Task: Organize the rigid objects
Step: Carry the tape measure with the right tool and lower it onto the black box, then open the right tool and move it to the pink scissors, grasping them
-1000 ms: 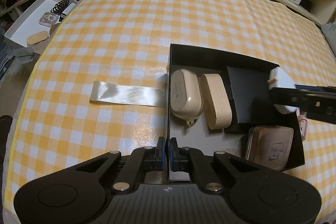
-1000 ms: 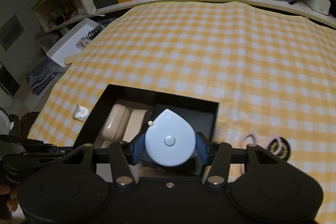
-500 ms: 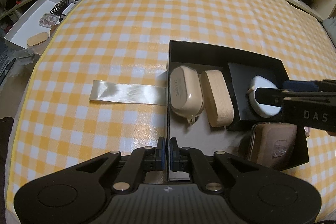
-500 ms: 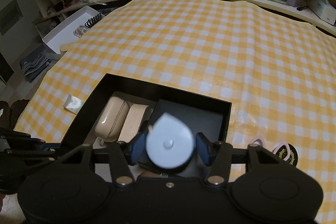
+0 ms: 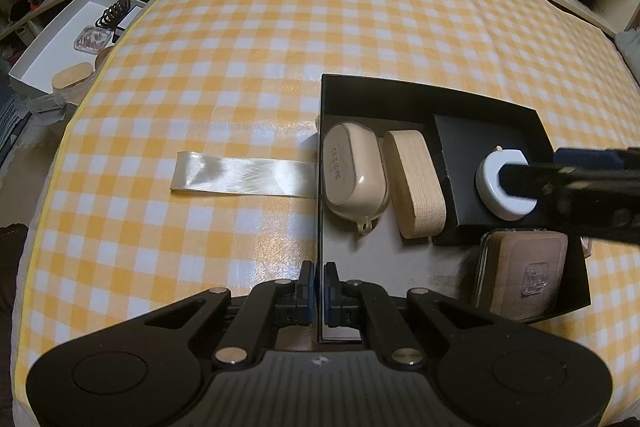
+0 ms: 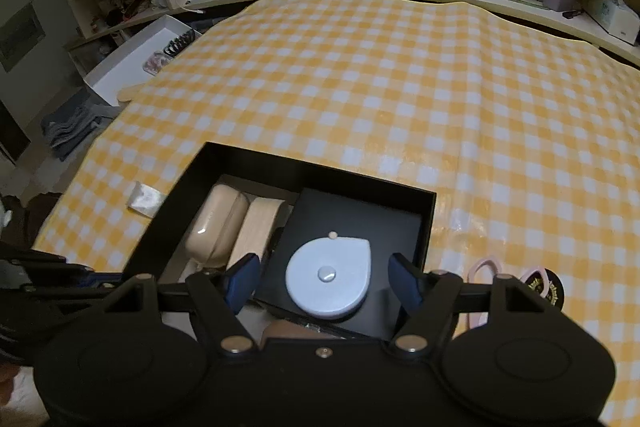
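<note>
Now right gripper (image 6: 324, 277) has released tape measure (image 6: 329, 277) into box (image 6: 320, 167)

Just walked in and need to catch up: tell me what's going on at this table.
A person with a handheld gripper in each hand is sorting small items into a black box on the checkered cloth. The right gripper is open, its fingers either side of a pale blue tape measure that sits on a smaller black box inside. The left gripper is shut on the big box's near wall. A beige case, a wooden block and a brown case are already in.
</note>
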`<state>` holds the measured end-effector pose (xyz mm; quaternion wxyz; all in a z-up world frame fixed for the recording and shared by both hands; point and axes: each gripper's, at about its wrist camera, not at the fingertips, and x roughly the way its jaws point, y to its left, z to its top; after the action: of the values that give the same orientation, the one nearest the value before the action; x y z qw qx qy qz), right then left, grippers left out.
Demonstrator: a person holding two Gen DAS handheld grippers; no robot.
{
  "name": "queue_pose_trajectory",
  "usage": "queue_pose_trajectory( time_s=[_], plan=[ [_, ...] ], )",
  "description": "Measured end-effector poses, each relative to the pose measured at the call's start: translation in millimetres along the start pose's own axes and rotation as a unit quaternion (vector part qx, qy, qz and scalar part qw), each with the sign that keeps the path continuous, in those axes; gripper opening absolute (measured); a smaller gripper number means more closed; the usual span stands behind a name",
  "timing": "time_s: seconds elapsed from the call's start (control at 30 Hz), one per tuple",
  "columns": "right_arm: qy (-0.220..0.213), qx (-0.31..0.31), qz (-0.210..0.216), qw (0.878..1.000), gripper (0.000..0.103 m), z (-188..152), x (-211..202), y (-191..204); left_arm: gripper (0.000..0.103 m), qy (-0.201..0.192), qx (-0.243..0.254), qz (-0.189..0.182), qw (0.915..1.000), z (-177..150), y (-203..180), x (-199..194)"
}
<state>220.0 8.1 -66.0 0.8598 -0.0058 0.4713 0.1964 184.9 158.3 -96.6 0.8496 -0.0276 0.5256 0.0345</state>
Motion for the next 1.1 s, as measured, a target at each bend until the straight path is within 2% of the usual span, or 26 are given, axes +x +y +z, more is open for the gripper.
queue_pose_trajectory(
  time_s=[0.17, 0.27, 0.4, 0.53, 0.7, 0.8, 0.87, 0.93, 1.0, 1.1],
  plan=[
    [-0.043, 0.011, 0.022, 0.999, 0.082, 10.9, -30.3, -11.8, 0.004, 0.000, 0.000, 0.000, 1.0000, 0.1, -0.1, 0.1],
    [-0.073, 0.016, 0.012, 0.997, 0.091, 17.0, -48.2, -25.3, 0.004, 0.000, 0.000, 0.000, 1.0000, 0.0, 0.0, 0.2],
    [-0.091, 0.049, -0.008, 0.995, 0.102, 17.3, -59.4, -53.3, 0.004, 0.000, 0.001, 0.001, 1.0000, -0.2, 0.4, 0.2],
    [-0.099, 0.104, -0.029, 0.989, 0.103, 9.1, -55.4, -87.7, 0.004, 0.000, 0.001, 0.001, 1.0000, -0.2, 0.5, 0.2],
    [-0.041, 0.159, -0.072, 0.984, 0.103, -8.3, -30.4, -123.3, 0.004, 0.000, 0.001, 0.000, 1.0000, -0.3, 0.2, 0.4],
    [0.025, 0.186, -0.104, 0.977, 0.103, -21.7, -8.9, -138.5, 0.004, -0.001, 0.001, 0.001, 1.0000, -0.4, 0.1, 0.4],
    [0.054, 0.197, -0.101, 0.974, 0.103, -29.1, 2.5, -145.8, 0.004, -0.001, 0.002, 0.001, 1.0000, -0.4, 0.5, 0.3],
    [0.066, 0.205, -0.088, 0.973, 0.093, -35.7, 8.1, -147.5, 0.004, -0.001, 0.001, 0.000, 1.0000, -0.6, 0.1, 0.4],
    [0.079, 0.213, -0.070, 0.971, 0.078, -38.3, 13.9, -147.6, 0.004, -0.001, 0.002, 0.001, 1.0000, -0.6, 0.1, 0.3],
    [0.097, 0.211, -0.053, 0.971, 0.069, -42.7, 22.9, -143.0, 0.004, -0.001, 0.002, 0.001, 1.0000, -0.7, 0.1, 0.4]
  ],
)
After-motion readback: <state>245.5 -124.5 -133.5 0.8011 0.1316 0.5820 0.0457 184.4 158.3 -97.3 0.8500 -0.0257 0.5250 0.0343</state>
